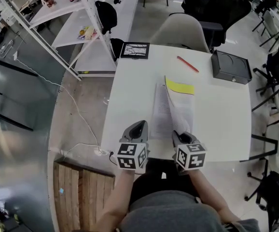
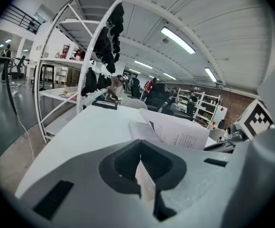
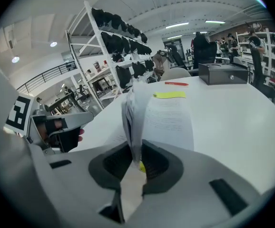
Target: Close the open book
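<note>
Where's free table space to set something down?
Free: table strip between book and left edge, below the frame; wider patch right of the book, below the box and pen. Crowded: front edge, left tongs beside the book, right tongs on it.

Book (image 1: 172, 108) on table (image 1: 226, 124), pen (image 1: 188, 64) and box (image 1: 231, 66) behind it

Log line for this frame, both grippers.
book: open on table | right gripper: shut on lifted pages | left gripper: shut, empty, beside book
</note>
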Action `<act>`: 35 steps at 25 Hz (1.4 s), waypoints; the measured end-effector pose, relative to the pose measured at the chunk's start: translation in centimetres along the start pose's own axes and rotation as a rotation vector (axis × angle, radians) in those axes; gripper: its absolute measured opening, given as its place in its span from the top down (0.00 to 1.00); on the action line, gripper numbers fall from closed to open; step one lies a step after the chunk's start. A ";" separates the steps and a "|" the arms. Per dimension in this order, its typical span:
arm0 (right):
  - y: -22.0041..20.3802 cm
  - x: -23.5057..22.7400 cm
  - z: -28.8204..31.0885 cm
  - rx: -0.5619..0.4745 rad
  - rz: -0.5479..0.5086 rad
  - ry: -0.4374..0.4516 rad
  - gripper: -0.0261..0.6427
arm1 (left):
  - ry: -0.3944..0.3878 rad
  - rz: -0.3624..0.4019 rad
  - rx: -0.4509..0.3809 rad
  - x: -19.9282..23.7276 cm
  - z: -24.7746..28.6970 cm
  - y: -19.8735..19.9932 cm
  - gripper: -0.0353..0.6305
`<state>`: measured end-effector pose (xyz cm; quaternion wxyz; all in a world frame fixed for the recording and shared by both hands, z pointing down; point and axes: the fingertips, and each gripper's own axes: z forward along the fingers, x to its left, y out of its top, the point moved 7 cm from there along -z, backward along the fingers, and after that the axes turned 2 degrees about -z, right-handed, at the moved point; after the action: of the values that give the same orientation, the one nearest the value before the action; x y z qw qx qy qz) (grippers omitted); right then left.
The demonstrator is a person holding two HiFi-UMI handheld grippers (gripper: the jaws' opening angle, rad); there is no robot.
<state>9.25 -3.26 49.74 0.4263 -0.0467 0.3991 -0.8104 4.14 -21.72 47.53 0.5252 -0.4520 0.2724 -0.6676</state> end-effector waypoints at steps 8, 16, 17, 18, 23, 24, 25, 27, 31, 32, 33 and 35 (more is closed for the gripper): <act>-0.2 1.1 1.4 0.051 -0.087 -0.012 0.82 | 0.013 -0.010 -0.001 0.5 -0.5 -0.1 0.94; -0.3 1.7 2.1 0.080 -0.140 -0.026 0.76 | 0.026 -0.019 0.001 1.0 -0.8 -0.2 0.94; -0.3 1.7 2.1 0.081 -0.143 -0.023 0.75 | 0.026 -0.021 0.001 1.0 -0.8 -0.2 0.94; -0.4 1.8 2.1 0.082 -0.145 -0.018 0.73 | 0.026 -0.022 0.002 1.1 -0.8 -0.3 0.94; -0.5 2.1 2.2 0.085 -0.146 0.020 0.68 | 0.023 -0.025 0.005 1.1 -0.7 -0.5 0.94; -0.4 2.1 2.2 0.086 -0.145 0.027 0.67 | 0.022 -0.025 0.005 1.1 -0.7 -0.5 0.94; -0.4 2.2 2.1 0.087 -0.144 0.034 0.66 | 0.021 -0.026 0.006 1.1 -0.6 -0.5 0.94; -0.5 2.3 2.0 0.087 -0.144 0.049 0.64 | 0.019 -0.026 0.006 1.1 -0.6 -0.5 0.94; -0.8 2.4 1.6 0.078 -0.137 0.086 0.63 | 0.020 -0.023 0.006 1.1 -0.6 -0.5 0.94; -0.9 2.5 1.5 0.077 -0.133 0.094 0.63 | 0.021 -0.022 0.006 1.2 -0.5 -0.5 0.94; -1.0 2.6 1.4 0.077 -0.127 0.102 0.63 | 0.021 -0.021 0.006 1.3 -0.5 -0.5 0.94; -1.2 2.7 1.2 0.072 -0.114 0.118 0.63 | 0.020 -0.019 0.008 1.4 -0.4 -0.5 0.94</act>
<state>7.22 -5.60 50.63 0.3565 -0.0062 0.3907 -0.8486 3.49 -22.94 48.17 0.5178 -0.4457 0.2709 -0.6781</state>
